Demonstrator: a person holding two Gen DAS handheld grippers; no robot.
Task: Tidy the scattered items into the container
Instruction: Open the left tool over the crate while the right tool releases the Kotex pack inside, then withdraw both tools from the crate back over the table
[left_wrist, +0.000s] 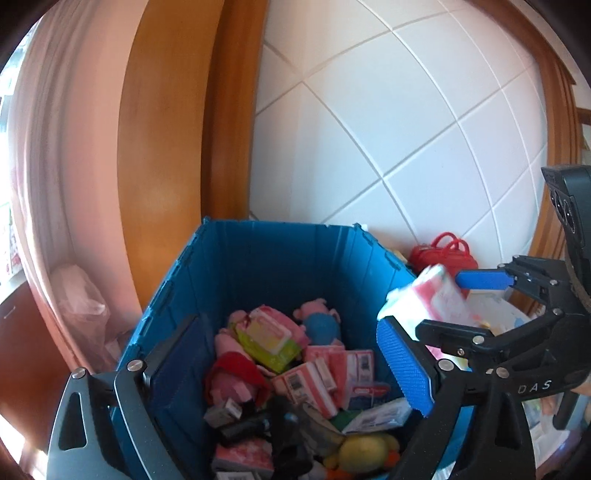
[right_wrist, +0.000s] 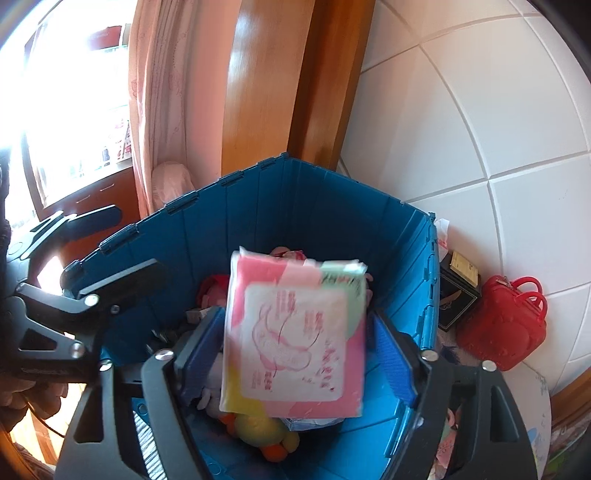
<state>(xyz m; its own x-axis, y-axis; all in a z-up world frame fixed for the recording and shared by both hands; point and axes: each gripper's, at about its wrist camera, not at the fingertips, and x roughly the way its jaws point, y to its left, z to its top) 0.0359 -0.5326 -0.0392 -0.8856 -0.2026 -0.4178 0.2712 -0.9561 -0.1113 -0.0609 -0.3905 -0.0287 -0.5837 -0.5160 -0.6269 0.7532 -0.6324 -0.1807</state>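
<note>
A blue crate (left_wrist: 280, 258) (right_wrist: 314, 206) stands below both grippers, holding several pink packs, boxes and plush toys, among them a yellow duck (left_wrist: 365, 450) (right_wrist: 258, 428). My left gripper (left_wrist: 288, 369) (right_wrist: 129, 243) hangs open over the crate's left side with nothing between its fingers. My right gripper (right_wrist: 295, 354) (left_wrist: 439, 306) hangs over the crate's right side with its jaws wide. Between them a pink, green and yellow soft pack (right_wrist: 295, 339) (left_wrist: 436, 295) shows blurred. A small gap shows on each side of it, so the pads do not press it.
A red handbag (right_wrist: 506, 317) (left_wrist: 443, 254) and a black box (right_wrist: 458, 295) sit right of the crate against the white tiled wall (right_wrist: 480, 129). A wooden door frame (right_wrist: 266, 92) and a pink curtain (right_wrist: 159, 110) rise behind the crate.
</note>
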